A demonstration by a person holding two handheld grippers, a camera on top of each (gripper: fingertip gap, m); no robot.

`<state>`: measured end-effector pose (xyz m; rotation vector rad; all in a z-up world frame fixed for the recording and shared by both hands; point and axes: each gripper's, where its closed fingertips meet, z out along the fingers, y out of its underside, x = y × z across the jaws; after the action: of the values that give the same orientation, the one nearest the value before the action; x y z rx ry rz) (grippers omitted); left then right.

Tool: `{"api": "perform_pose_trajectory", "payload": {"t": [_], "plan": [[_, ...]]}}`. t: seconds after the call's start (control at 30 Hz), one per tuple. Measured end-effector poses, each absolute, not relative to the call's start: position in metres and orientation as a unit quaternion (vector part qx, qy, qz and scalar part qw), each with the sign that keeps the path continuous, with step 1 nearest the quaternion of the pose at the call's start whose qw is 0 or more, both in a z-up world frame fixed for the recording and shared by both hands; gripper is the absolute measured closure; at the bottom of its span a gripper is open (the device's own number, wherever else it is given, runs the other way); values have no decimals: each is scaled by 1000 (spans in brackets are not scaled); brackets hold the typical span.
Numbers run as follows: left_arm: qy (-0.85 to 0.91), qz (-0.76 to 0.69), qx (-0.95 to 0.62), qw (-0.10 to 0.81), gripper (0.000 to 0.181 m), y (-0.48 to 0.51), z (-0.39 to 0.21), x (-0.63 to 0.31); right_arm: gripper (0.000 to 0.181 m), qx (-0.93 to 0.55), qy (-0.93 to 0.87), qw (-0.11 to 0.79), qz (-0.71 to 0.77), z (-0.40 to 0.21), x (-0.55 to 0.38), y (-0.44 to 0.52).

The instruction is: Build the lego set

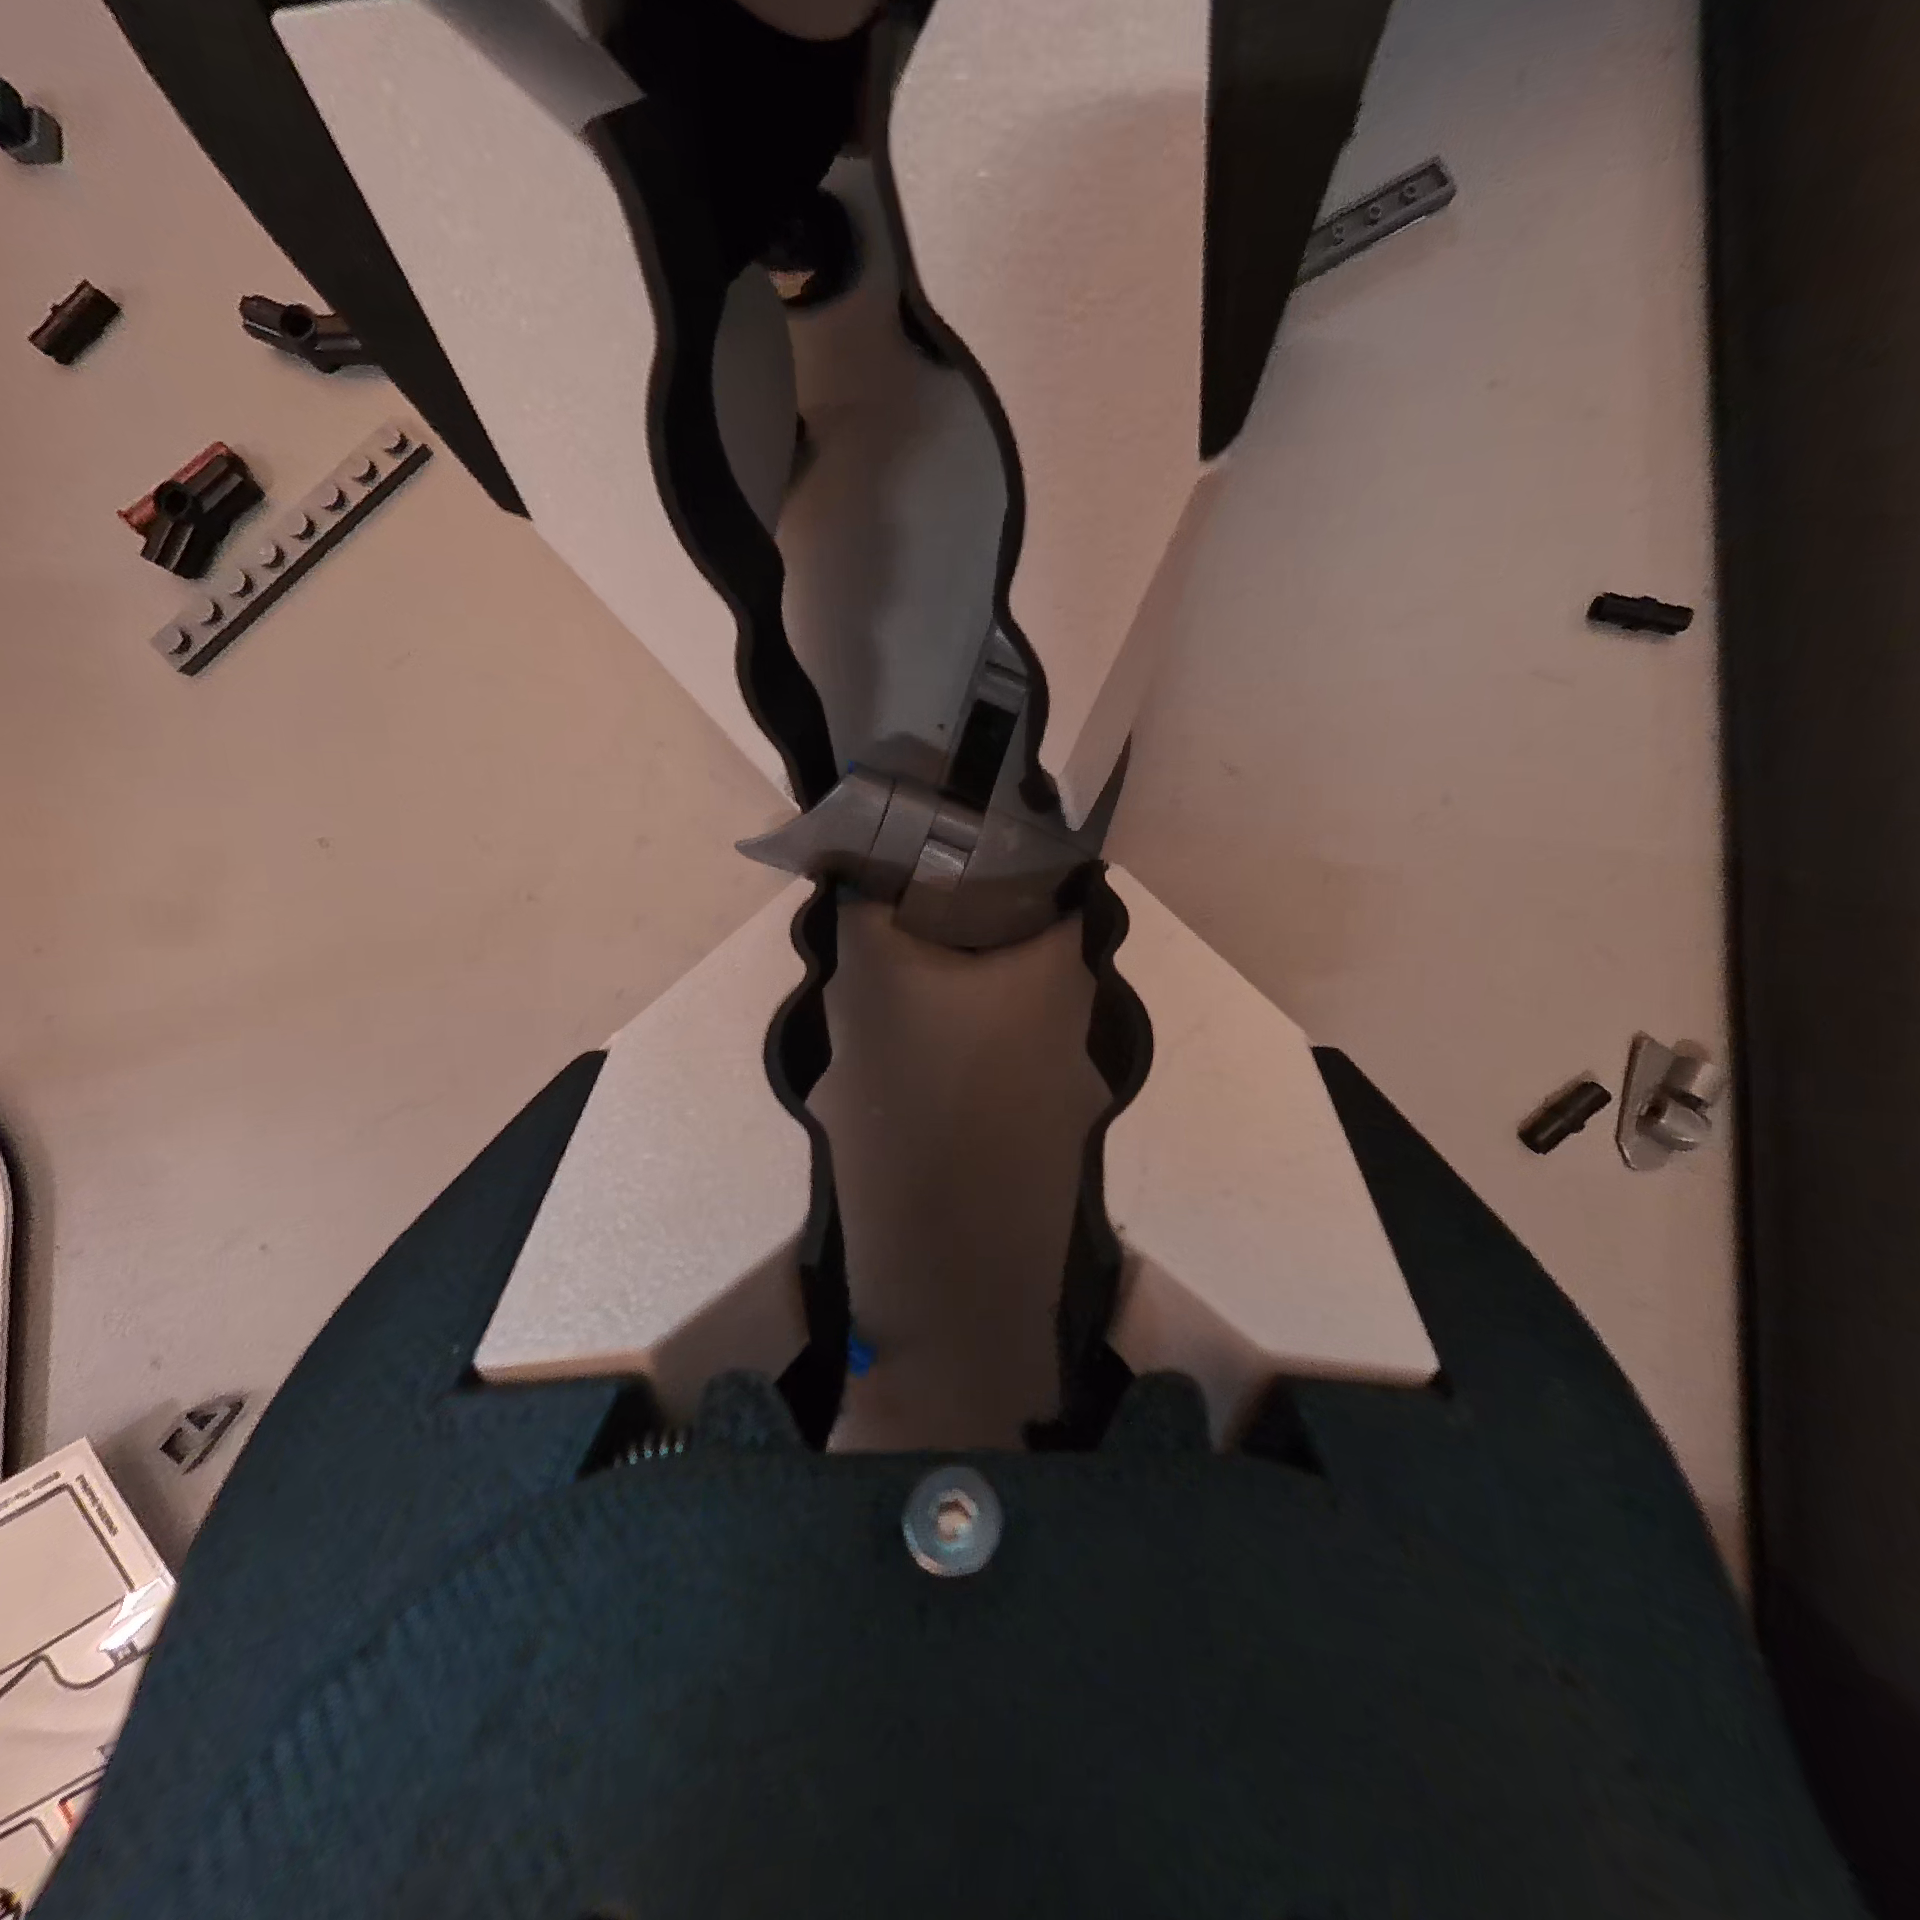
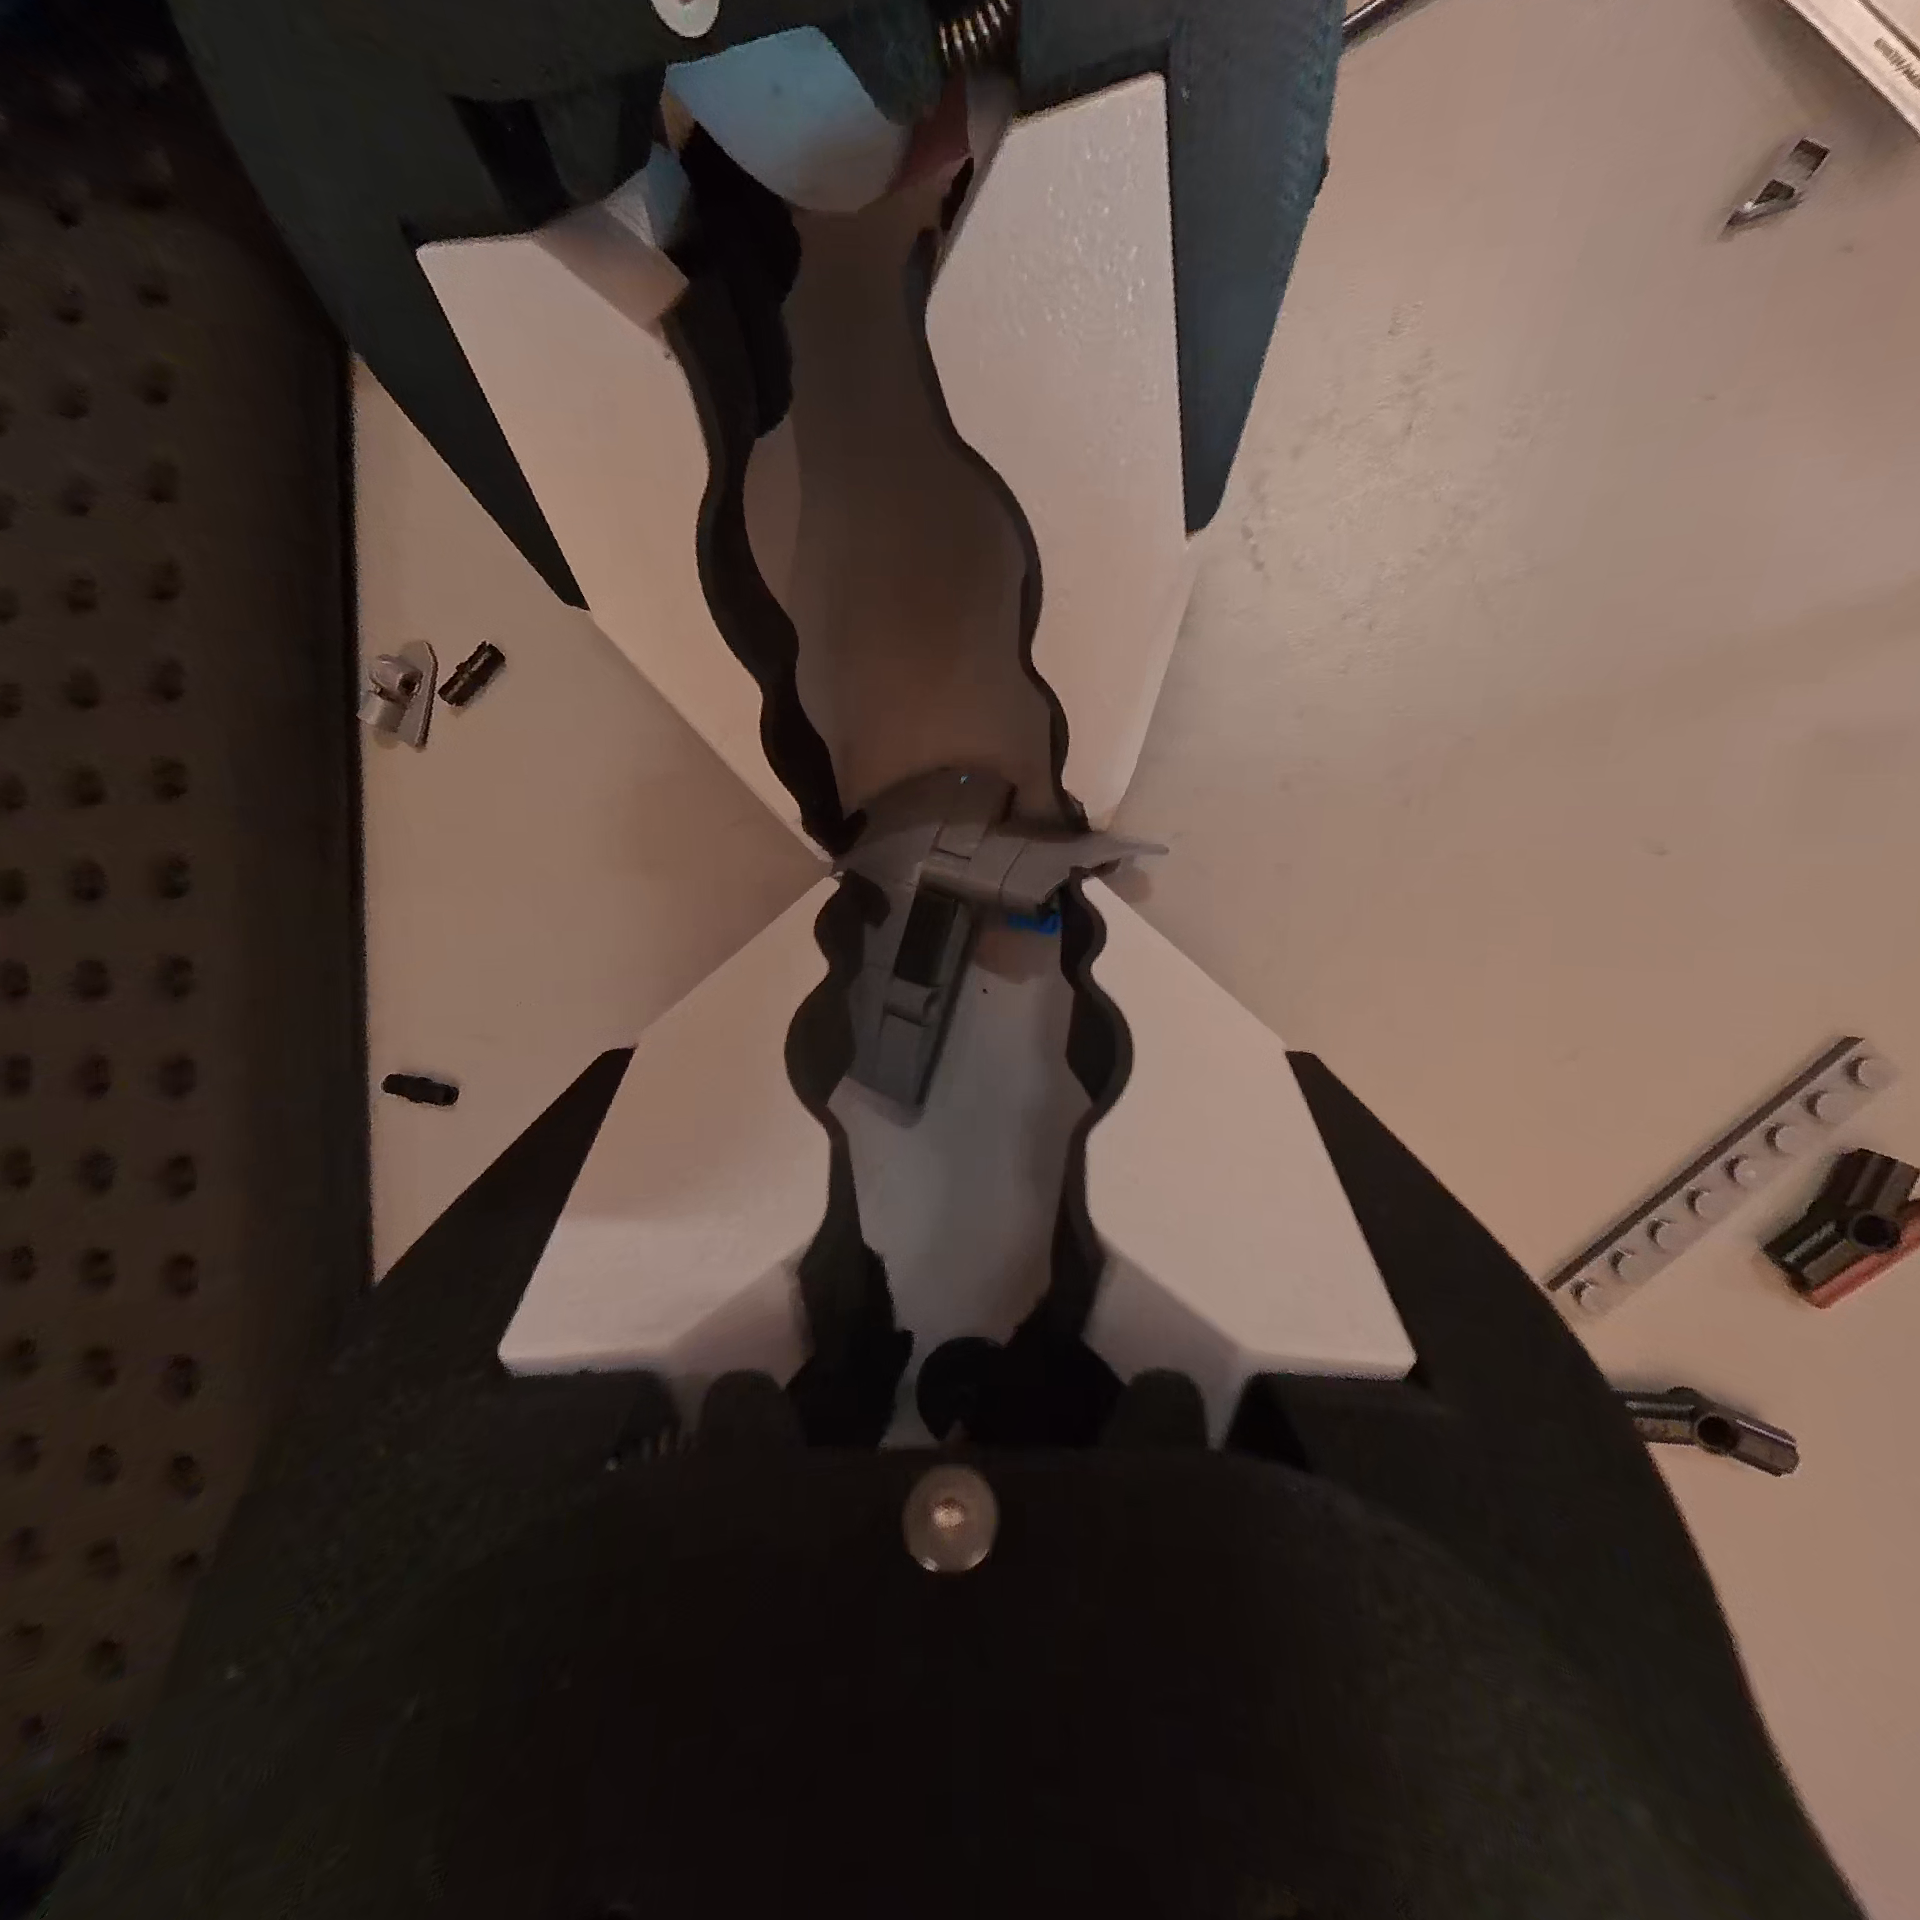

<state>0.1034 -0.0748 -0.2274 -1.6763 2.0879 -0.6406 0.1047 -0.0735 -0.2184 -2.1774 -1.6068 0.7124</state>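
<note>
On the pale matte table (image 1: 312, 935), left to right: 1 long studded grey plate (image 1: 296, 551), then 2 wavy-edged claws meeting tip to tip. Left gripper (image 1: 951, 904) and right gripper (image 1: 935, 790) both pinch the grey lego assembly (image 1: 935, 842), centre, above the table; 3 black pins (image 1: 1640, 613) lie right

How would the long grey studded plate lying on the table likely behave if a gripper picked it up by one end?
The long grey plate looks thin and flat, so probably light and fairly stiff. Lying flush on the table, its low edges may be awkward to pinch. It should not roll.
</note>
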Motion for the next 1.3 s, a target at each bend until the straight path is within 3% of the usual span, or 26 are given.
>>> {"api": "perform_pose_trajectory", "payload": {"t": [0.97, 1.3], "plan": [[740, -228, -601, 197, 141, -72, -228, 104, 142, -773, -543, 152, 292, -220, 112, -72], [728, -240, -613, 192, 131, -70, -227, 105, 140, -749, -586, 176, 254, -221, 110, -73]]}}
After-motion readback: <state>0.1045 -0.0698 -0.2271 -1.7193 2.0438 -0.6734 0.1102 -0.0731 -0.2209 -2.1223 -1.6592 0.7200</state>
